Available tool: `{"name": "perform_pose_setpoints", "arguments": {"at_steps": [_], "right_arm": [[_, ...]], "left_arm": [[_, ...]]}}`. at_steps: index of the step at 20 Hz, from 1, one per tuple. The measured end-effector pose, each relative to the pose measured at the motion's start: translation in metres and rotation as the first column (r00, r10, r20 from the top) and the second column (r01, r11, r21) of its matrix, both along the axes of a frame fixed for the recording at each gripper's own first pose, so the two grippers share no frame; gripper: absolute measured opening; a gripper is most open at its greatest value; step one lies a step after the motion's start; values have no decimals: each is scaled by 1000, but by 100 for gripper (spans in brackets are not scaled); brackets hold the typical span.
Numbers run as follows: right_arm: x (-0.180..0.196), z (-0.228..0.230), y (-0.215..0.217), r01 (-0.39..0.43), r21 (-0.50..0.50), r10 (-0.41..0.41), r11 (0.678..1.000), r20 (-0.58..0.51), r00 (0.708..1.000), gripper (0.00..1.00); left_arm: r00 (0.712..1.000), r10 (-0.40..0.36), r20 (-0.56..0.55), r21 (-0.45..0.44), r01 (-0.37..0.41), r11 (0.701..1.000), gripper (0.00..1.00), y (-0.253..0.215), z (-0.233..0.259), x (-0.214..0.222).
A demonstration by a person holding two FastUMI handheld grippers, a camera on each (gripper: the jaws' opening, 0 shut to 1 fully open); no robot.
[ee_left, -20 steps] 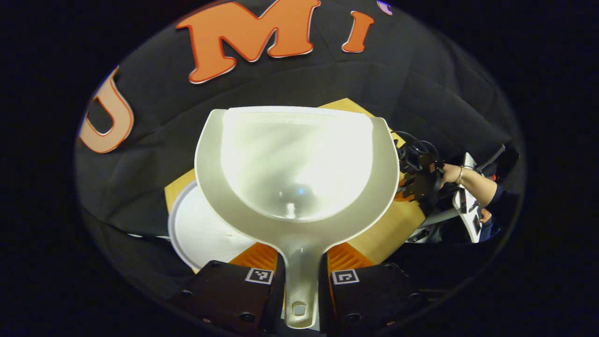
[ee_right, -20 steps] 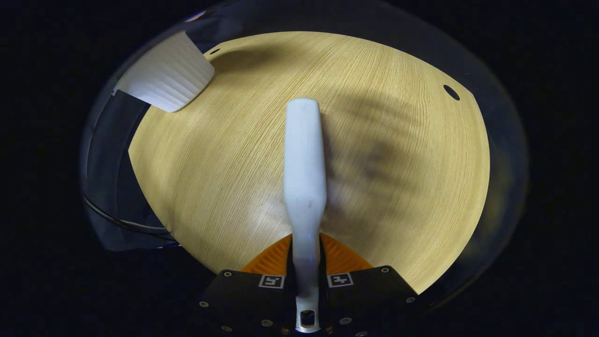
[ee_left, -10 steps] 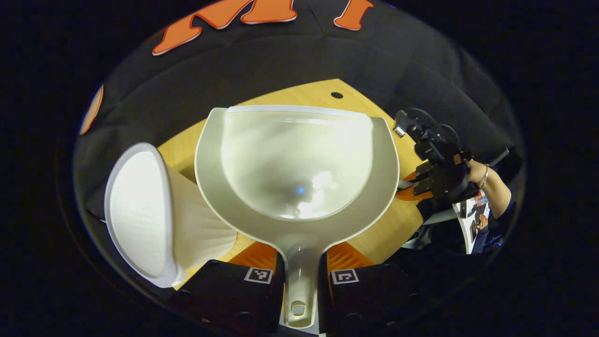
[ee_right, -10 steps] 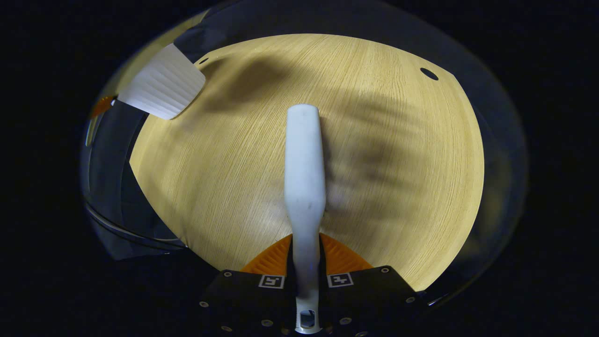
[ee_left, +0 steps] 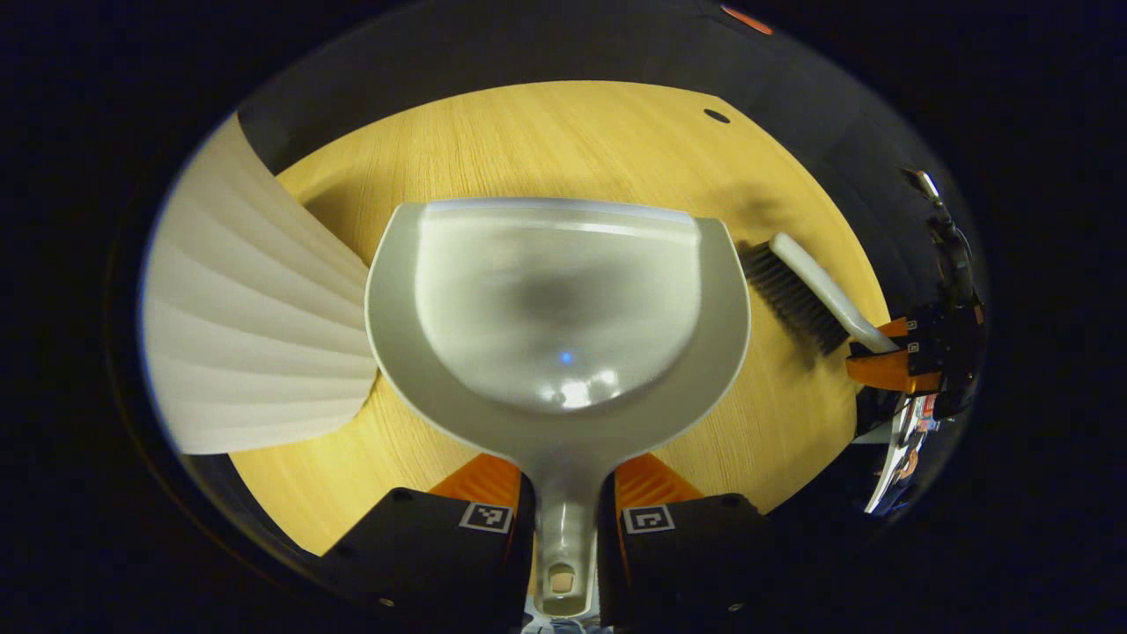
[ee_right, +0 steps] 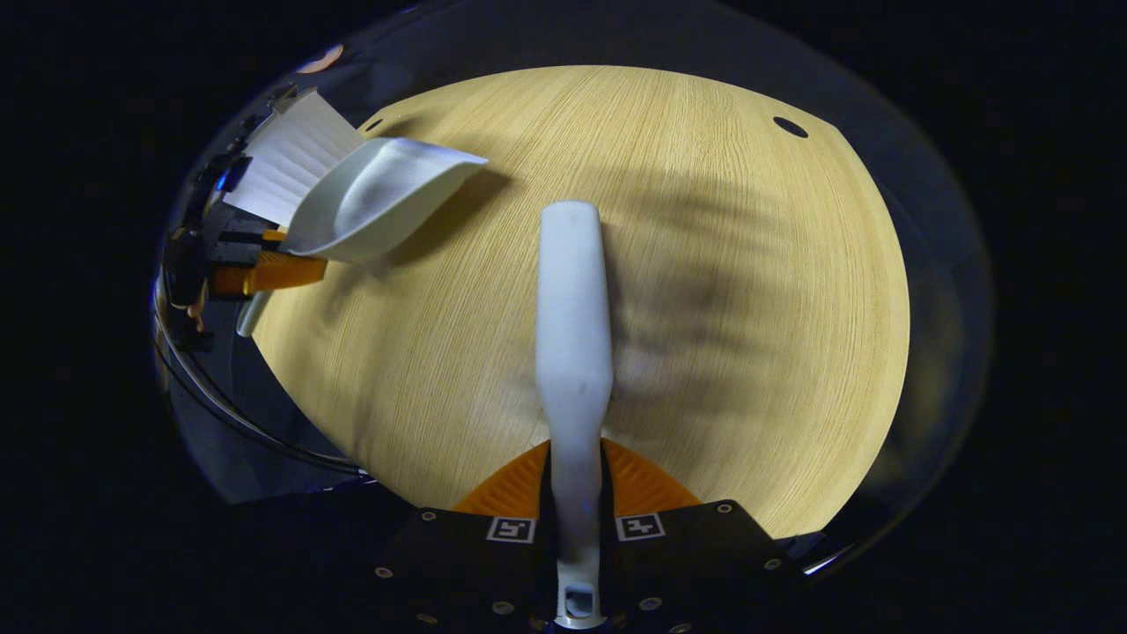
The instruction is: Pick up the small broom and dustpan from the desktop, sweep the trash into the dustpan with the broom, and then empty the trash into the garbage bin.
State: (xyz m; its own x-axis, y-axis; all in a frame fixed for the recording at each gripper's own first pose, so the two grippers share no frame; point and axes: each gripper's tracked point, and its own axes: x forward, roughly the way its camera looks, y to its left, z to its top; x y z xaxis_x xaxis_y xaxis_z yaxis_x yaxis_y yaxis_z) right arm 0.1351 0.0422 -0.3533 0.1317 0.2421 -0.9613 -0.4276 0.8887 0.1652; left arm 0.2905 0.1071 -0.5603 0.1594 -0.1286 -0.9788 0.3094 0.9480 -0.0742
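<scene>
Pale wood-grain desktop (ee_left: 546,132) spreads out ahead of both grippers. In the left gripper view, the left gripper (ee_left: 563,519) is clamped on the narrow handle of the dustpan (ee_left: 557,308), one finger pressing each side of it. The pan runs straight forward from the fingers, its scoop open toward the camera and its straight front lip at the far end, above the wood. I cannot tell whether the lip touches the surface. To the left of the pan, close by, stands a white ribbed garbage bin (ee_left: 255,326), its fluted side partly behind the pan's rim.

Off to the right in the same view, the right gripper (ee_left: 885,357) holds the small broom (ee_left: 814,286) by its white handle, dark bristles pointing down at the desktop just beside the dustpan's right edge.

In the right gripper view, the right gripper (ee_right: 577,519) is closed on the broom's handle (ee_right: 572,326), which extends straight ahead over the wood. Far to the left there, the left gripper (ee_right: 255,269) carries the dustpan (ee_right: 379,207) tilted, front lip toward the middle of the desktop, with the garbage bin (ee_right: 286,158) just behind it. A dark round hole (ee_right: 790,127) sits near the far right corner of the desktop.
</scene>
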Motion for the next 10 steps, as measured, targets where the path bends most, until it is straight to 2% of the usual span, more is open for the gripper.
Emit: {"name": "perform_pose_setpoints", "arguments": {"at_steps": [3, 5, 7, 10], "right_arm": [[2, 5, 2, 17, 6, -17, 1000, 1, 1000, 18], [3, 6, 2, 43, 1, -43, 999, 8, 999, 18], [20, -3, 2, 94, -18, -94, 995, 37, 995, 18], [37, -12, 13, 176, -45, -172, 983, 87, 981, 18]], "left_arm": [[999, 43, 2, 15, -43, 999, 31, 7, 15, 26], [995, 104, 12, 12, -104, 995, 31, 10, 28, 49], [986, 166, 25, -6, -166, 986, 31, 11, 41, 75], [977, 214, 1, -31, -214, 976, 31, 13, 58, 115]]}}
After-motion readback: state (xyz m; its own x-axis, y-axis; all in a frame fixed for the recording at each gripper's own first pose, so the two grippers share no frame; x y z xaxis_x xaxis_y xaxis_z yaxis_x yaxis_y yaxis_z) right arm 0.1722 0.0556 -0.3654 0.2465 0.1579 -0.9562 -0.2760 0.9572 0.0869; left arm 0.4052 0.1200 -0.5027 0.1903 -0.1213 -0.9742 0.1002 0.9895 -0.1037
